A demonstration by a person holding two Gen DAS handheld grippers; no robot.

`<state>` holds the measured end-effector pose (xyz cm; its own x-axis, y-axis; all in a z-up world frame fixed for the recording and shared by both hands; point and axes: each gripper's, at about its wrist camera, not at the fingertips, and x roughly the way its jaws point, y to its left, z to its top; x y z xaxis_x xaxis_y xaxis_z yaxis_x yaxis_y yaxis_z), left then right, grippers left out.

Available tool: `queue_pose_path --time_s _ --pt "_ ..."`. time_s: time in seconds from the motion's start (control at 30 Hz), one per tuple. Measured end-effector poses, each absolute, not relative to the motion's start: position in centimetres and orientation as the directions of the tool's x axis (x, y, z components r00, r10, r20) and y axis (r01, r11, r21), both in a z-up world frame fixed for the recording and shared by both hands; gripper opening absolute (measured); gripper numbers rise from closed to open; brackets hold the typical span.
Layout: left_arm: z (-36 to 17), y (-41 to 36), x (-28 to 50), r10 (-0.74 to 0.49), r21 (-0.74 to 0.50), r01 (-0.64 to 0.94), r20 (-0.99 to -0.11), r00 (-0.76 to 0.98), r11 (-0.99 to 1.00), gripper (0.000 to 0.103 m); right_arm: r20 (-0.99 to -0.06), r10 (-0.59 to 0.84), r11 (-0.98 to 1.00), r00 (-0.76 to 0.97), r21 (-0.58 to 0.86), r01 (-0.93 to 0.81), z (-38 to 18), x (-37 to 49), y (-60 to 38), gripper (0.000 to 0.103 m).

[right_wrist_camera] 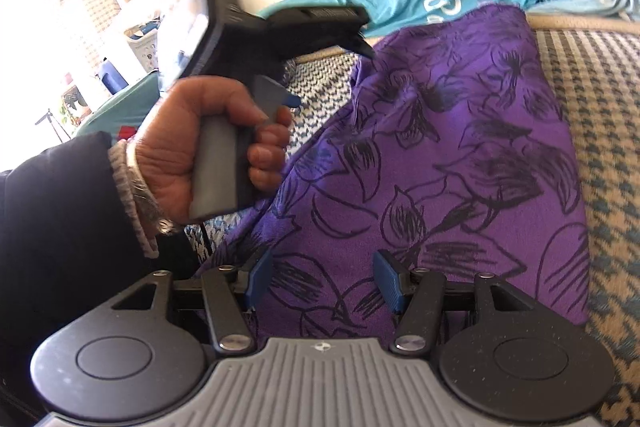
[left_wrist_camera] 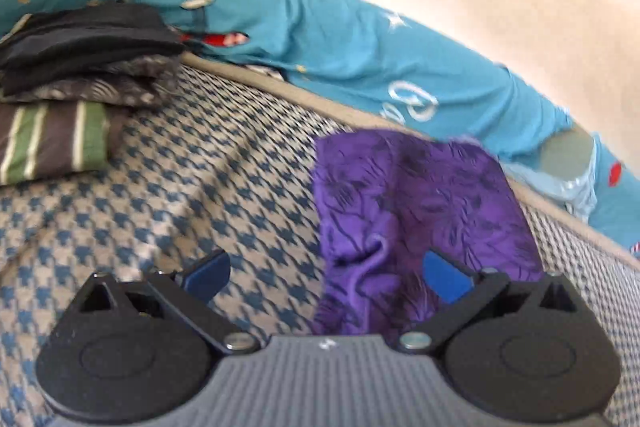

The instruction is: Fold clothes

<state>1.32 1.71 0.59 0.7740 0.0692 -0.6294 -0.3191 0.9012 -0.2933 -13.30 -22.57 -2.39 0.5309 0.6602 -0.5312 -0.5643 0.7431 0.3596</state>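
Both tools are released: the left gripper (left_wrist_camera: 326, 275) gapes wide above the houndstooth bedcover (left_wrist_camera: 180, 187), and the right gripper (right_wrist_camera: 322, 281) hovers spread over the purple floral garment (right_wrist_camera: 460, 155), lying flat there near the teal cloth (left_wrist_camera: 360, 55).

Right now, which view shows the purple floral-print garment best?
The right wrist view: the purple floral-print garment fills the frame, sharp, its black flower outlines clear, spread on the houndstooth bedcover. The left wrist view shows only a smaller, blurred end of it beyond the open left gripper.
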Motion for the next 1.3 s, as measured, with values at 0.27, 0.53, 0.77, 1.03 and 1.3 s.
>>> queue_pose_path --time_s 0.27,0.53,0.77,1.03,1.3 --pt "-1.4 3.2 2.3 0.07 -0.35 -0.402 -0.675 0.735 0.846 0.103 -0.503 0.628 0.775 0.594 0.33 -0.54 -0.6 -11.8 -23.6 0.055" --pt "-1.5 3.9 1.9 0.049 -0.401 -0.406 -0.659 0.75 0.821 0.103 -0.538 0.593 0.772 0.599 0.171 -0.612 0.8 -8.0 -23.1 0.055" --pt "-1.5 3.9 1.8 0.051 -0.399 -0.404 -0.657 0.752 0.823 0.103 -0.597 0.601 0.725 0.532 0.128 -0.677 0.6 -3.9 -22.2 0.055" --pt "0.5 2.0 1.1 0.059 -0.343 -0.318 -0.592 0.804 0.884 0.103 -0.686 0.49 0.797 0.537 0.104 -0.595 -1.3 -0.7 -23.6 0.053" --pt "0.1 2.2 2.5 0.11 -0.296 -0.361 -0.62 0.777 0.884 0.103 -0.679 0.491 0.801 0.546 0.106 -0.589 -1.8 -0.7 -25.2 0.049"
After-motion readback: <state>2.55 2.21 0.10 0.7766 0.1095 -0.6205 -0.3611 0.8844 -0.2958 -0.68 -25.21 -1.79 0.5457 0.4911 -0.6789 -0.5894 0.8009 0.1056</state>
